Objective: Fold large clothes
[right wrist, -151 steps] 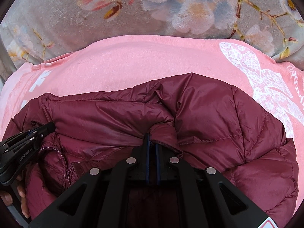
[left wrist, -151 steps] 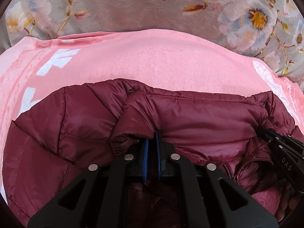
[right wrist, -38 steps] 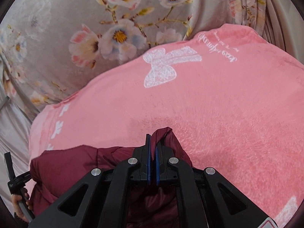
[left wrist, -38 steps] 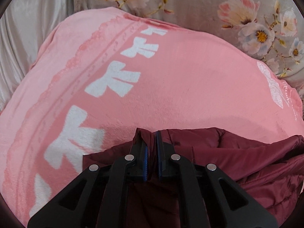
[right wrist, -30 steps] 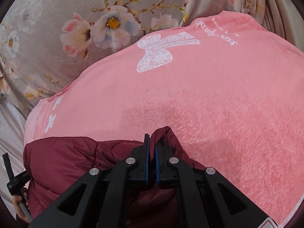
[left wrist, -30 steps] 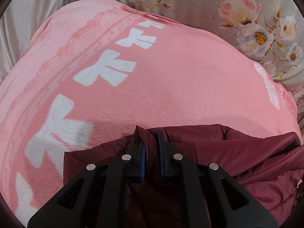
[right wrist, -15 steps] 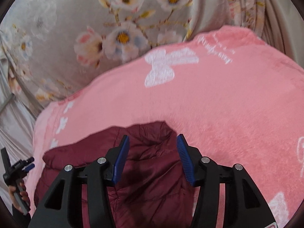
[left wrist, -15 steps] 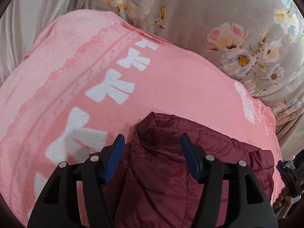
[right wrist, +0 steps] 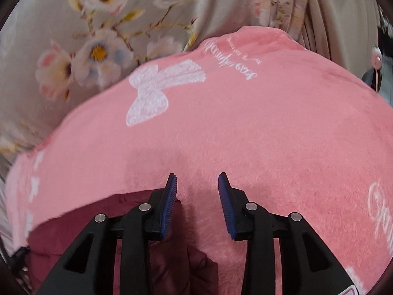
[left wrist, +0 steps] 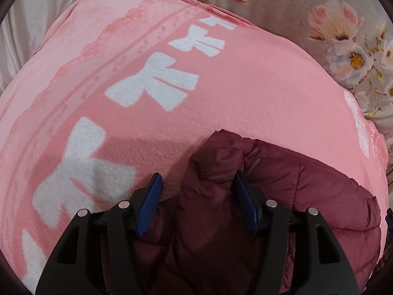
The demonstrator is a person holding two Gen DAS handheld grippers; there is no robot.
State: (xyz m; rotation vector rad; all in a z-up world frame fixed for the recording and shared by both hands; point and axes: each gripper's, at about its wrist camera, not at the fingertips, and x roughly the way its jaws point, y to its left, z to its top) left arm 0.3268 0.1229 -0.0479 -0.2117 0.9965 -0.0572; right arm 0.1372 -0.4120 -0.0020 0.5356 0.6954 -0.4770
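A maroon puffer jacket (left wrist: 282, 196) lies folded on a pink blanket (left wrist: 221, 86). In the left wrist view my left gripper (left wrist: 197, 177) is open, its blue pads astride the jacket's raised near corner without pinching it. In the right wrist view my right gripper (right wrist: 197, 175) hangs past the jacket's right edge. Its jaws are closing with only pink blanket (right wrist: 245, 127) between them. The jacket (right wrist: 172, 265) shows under and to the left of its left finger.
The blanket carries white bow prints (left wrist: 157, 83) and a white butterfly (right wrist: 157, 93). A grey floral cloth (right wrist: 98, 36) lies beyond it. Plain curtain folds and a white cable (right wrist: 375, 59) are at the far right.
Both grippers were shut on jacket corners a second ago and have let go. The left stays wide over its corner. The right has shifted off the jacket's edge and its jaws have narrowed.
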